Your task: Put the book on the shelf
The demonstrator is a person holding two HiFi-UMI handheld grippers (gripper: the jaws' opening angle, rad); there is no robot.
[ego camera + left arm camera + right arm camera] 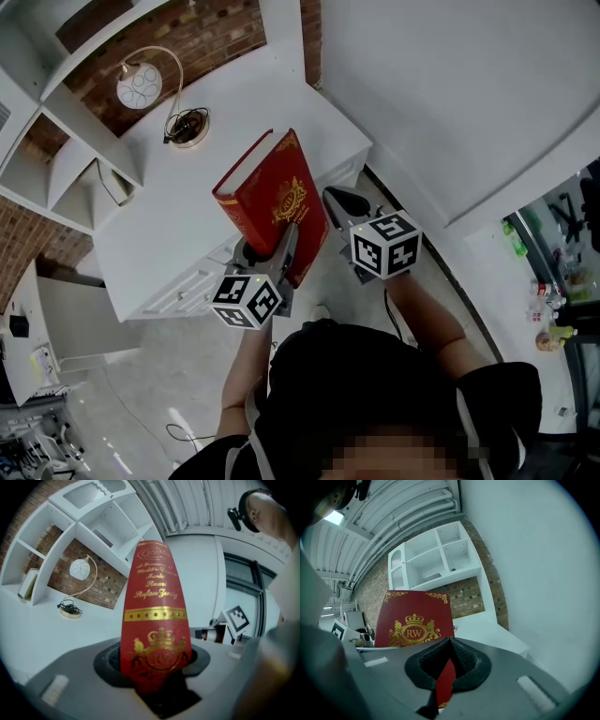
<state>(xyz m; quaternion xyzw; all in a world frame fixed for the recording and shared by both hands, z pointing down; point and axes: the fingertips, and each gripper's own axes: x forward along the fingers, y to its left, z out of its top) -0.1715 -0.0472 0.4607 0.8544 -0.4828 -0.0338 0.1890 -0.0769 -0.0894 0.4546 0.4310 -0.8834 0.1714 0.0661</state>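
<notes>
Currently the book (272,192) is held over the desk (178,225) edge, its spine clamped by the wide-set jaws of the left gripper (284,242), its cover pinched narrowly by the right gripper (326,217) for steadiness.

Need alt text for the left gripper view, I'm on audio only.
The left gripper holds a red book with gold lettering between its fingers, spine facing the camera. Behind, at left, white shelves stand against a brick wall, with a lamp on a white desk.
</notes>
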